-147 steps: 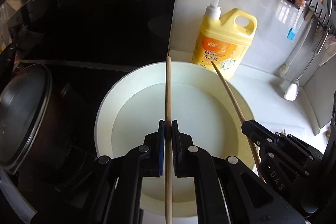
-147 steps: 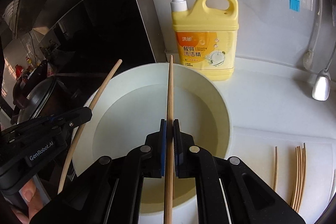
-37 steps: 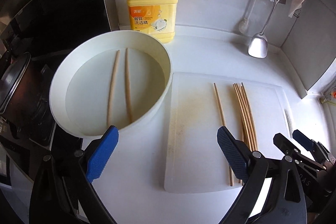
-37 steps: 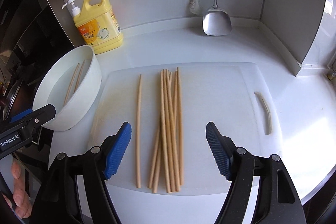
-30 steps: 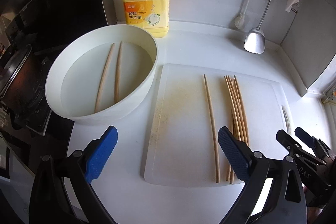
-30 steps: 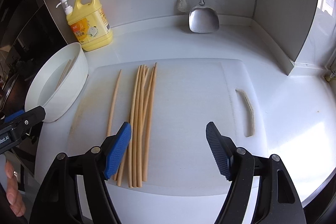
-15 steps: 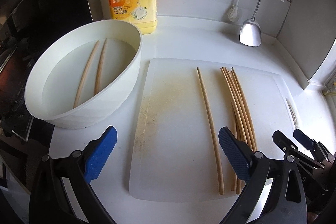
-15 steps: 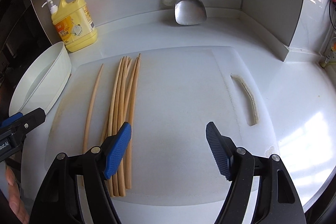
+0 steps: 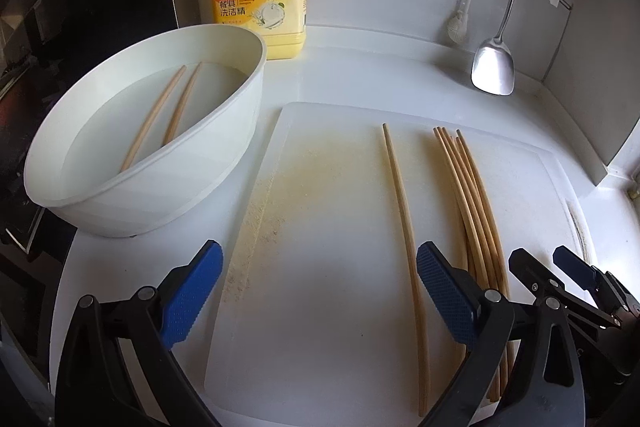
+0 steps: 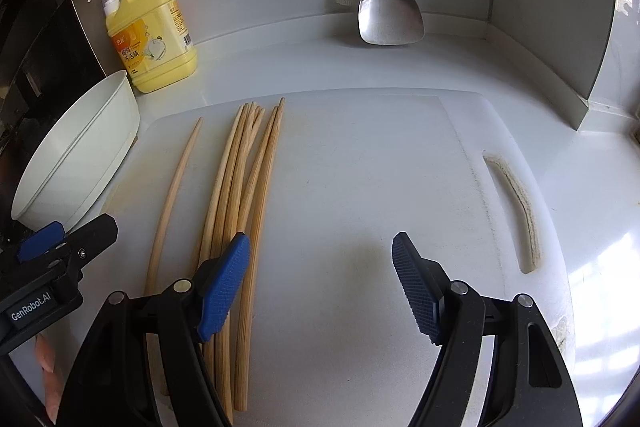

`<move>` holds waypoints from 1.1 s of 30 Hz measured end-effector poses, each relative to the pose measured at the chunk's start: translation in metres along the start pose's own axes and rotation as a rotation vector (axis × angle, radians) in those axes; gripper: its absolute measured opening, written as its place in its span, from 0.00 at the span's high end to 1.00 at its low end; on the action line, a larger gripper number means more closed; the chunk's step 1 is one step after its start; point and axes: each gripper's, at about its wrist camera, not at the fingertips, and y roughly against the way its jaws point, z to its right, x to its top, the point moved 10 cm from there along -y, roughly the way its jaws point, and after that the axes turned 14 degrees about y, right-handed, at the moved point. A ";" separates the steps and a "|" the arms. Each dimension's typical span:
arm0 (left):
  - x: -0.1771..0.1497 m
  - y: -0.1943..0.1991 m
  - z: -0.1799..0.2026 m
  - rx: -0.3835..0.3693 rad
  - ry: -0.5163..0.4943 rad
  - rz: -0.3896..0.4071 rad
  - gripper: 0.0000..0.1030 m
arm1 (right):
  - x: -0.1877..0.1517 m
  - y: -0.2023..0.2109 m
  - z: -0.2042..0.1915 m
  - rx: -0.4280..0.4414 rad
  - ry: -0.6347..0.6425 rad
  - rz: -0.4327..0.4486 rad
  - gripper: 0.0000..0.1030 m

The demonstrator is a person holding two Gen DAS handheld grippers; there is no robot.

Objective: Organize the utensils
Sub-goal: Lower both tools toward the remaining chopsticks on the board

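Chopsticks: loose bundle plus one apart, on white cutting board.
Bowl: two more chopsticks in water.
Left gripper: spread wide, empty.
Right gripper: spread wide, empty.

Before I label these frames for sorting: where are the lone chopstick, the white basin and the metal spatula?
lone chopstick (image 9: 404, 223), left wrist view, mid-shaft.
white basin (image 9: 224, 151), left wrist view, outer wall.
metal spatula (image 10: 390, 15), right wrist view, blade.
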 end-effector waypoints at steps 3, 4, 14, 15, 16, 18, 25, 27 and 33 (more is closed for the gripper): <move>0.001 -0.002 0.000 0.010 0.001 0.004 0.07 | 0.002 -0.001 0.000 0.005 0.010 0.004 0.32; 0.001 -0.002 0.000 0.012 0.001 0.004 0.07 | 0.003 -0.002 0.000 0.009 0.010 0.003 0.32; -0.001 -0.006 -0.001 0.030 0.010 0.005 0.07 | 0.003 -0.006 -0.006 -0.014 0.071 -0.009 0.32; -0.001 -0.006 -0.001 0.030 0.010 0.005 0.07 | 0.004 -0.007 -0.007 -0.015 0.078 -0.008 0.32; -0.001 -0.007 -0.001 0.029 0.010 0.006 0.07 | 0.004 -0.007 -0.008 -0.017 0.086 -0.007 0.32; -0.002 -0.008 0.000 0.031 0.010 0.003 0.07 | 0.004 -0.008 -0.009 -0.024 0.106 -0.003 0.32; -0.003 -0.014 0.003 0.031 0.013 -0.009 0.07 | 0.005 -0.009 -0.006 -0.059 0.147 0.007 0.32; -0.003 -0.015 0.006 0.032 0.007 -0.010 0.07 | 0.006 -0.009 -0.003 -0.056 0.147 0.011 0.33; -0.005 -0.021 0.014 0.034 -0.009 -0.019 0.07 | 0.006 -0.009 0.006 -0.053 0.146 0.023 0.47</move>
